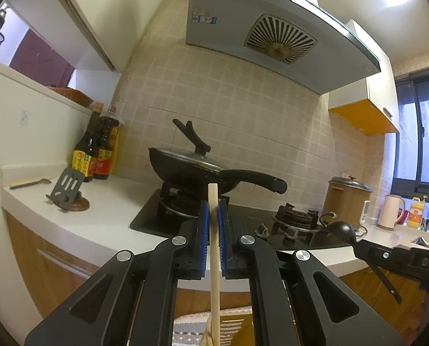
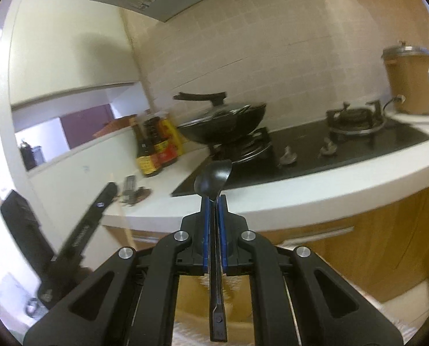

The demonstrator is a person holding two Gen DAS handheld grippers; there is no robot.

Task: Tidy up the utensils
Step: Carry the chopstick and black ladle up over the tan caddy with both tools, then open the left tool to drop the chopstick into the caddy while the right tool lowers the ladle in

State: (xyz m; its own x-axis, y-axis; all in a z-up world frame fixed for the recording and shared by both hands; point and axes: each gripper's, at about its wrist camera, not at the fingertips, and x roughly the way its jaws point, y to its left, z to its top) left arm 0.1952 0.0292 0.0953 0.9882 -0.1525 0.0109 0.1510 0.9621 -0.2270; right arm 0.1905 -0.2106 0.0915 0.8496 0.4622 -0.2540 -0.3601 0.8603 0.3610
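My left gripper [image 1: 213, 206] is shut on a wooden utensil handle [image 1: 214, 248], which stands upright between the blue pads; its lower end is hidden below the frame. My right gripper [image 2: 213, 201] is shut on a black ladle [image 2: 213, 177], bowl up above the fingertips and handle running back toward the camera. Both grippers are held in front of the white counter [image 1: 104, 201]. A grey slotted spatula [image 1: 66, 186] stands on a round wooden rest on the counter's left part. A small spoon [image 1: 29, 184] lies further left. The right gripper's ladle also shows in the left wrist view [image 1: 341, 229].
A lidded black wok [image 1: 197, 170] sits on the left burner of the black hob [image 1: 243, 225]. Two sauce bottles [image 1: 96, 150] stand by the wall. A brown rice cooker [image 1: 347, 201], a kettle [image 1: 390, 212] and a yellow bottle stand at the right. A range hood hangs overhead.
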